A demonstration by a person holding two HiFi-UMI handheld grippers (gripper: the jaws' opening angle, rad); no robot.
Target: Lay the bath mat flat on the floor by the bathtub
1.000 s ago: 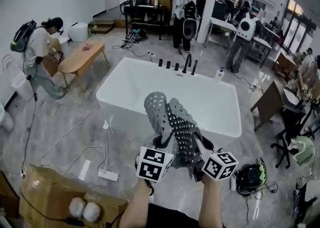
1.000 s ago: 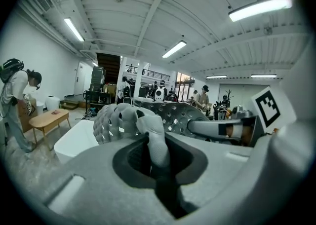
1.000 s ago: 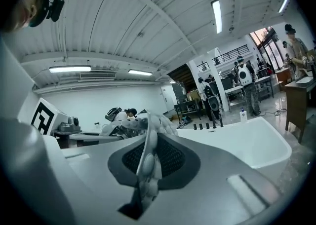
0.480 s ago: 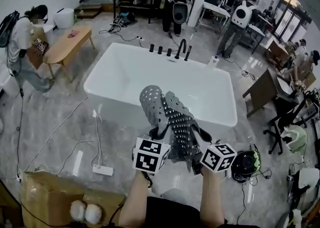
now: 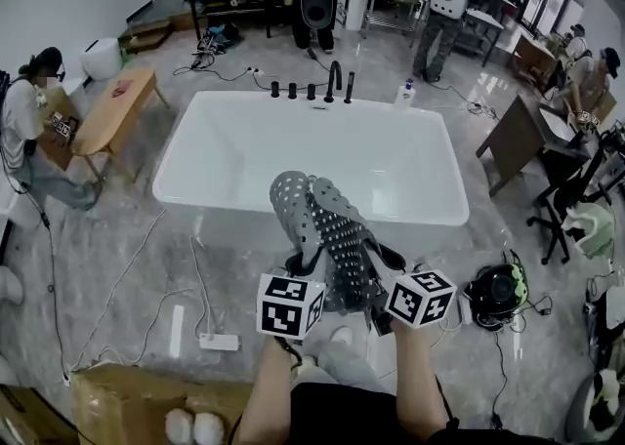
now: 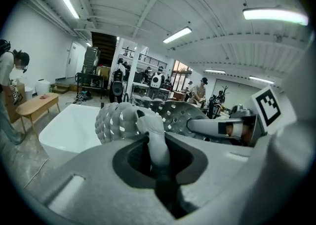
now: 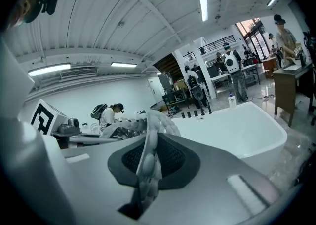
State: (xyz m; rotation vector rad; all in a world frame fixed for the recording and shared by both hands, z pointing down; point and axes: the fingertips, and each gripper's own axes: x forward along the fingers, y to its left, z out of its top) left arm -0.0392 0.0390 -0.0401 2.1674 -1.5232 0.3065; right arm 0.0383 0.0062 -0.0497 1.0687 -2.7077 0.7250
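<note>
A grey bath mat [image 5: 327, 233] with many small holes hangs crumpled in the air between both grippers, in front of the white bathtub [image 5: 234, 155]. My left gripper [image 5: 306, 275] is shut on the mat's left edge. My right gripper [image 5: 379, 279] is shut on its right edge. In the left gripper view the mat [image 6: 123, 120] bulges out past the pinched jaws [image 6: 155, 157]. A thin bumpy fold of the mat [image 7: 148, 155] runs between the jaws in the right gripper view. The mat's lower end is hidden behind the marker cubes.
A white power strip [image 5: 219, 343] and cables lie on the marble floor left of me. A cardboard box [image 5: 146, 404] sits at bottom left, a black device [image 5: 496, 292] at right. A wooden bench [image 5: 109, 111] and a person [image 5: 24, 126] are at far left. Several people stand beyond the tub.
Both grippers have come down and forward with the mat, closer to the tub's near side. The tub now lies squarer across the head view. The grips are unchanged.
</note>
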